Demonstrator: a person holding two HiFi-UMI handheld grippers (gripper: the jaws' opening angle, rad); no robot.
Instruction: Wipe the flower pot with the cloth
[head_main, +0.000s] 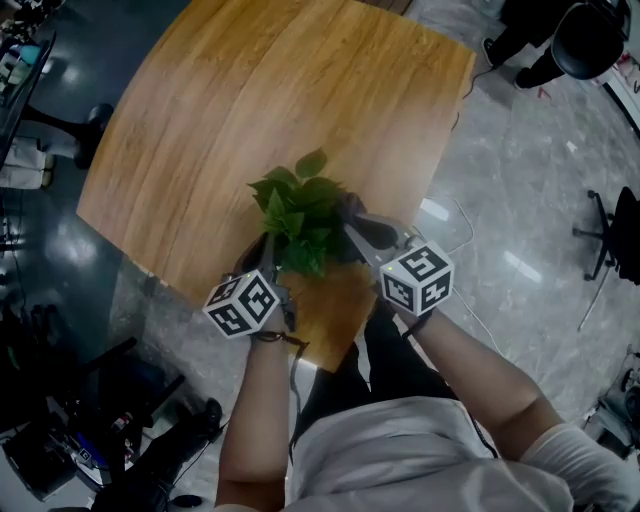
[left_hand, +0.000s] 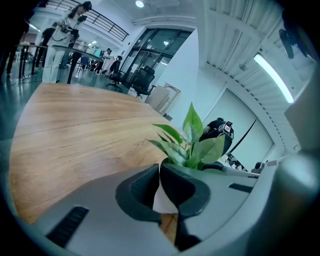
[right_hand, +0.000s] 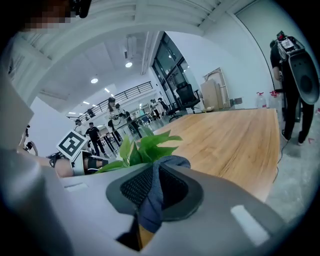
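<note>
A small leafy plant (head_main: 295, 215) stands near the table's front edge, and its leaves hide most of the flower pot in the head view. In the left gripper view the pot's white wall (left_hand: 163, 199) shows between the jaws, with my left gripper (left_hand: 159, 172) shut on the pot's rim. The left gripper (head_main: 268, 262) sits at the plant's left side. My right gripper (right_hand: 155, 172) is shut on a blue-grey cloth (right_hand: 149, 207). In the head view the right gripper (head_main: 350, 228) holds the dark cloth (head_main: 352, 212) against the plant's right side.
The wooden table (head_main: 260, 110) stretches away beyond the plant. Office chairs (head_main: 610, 235) and dark equipment (head_main: 90, 420) stand on the glossy floor around it. In the right gripper view, a person (right_hand: 292, 75) stands by the table's far end, with others in the distance.
</note>
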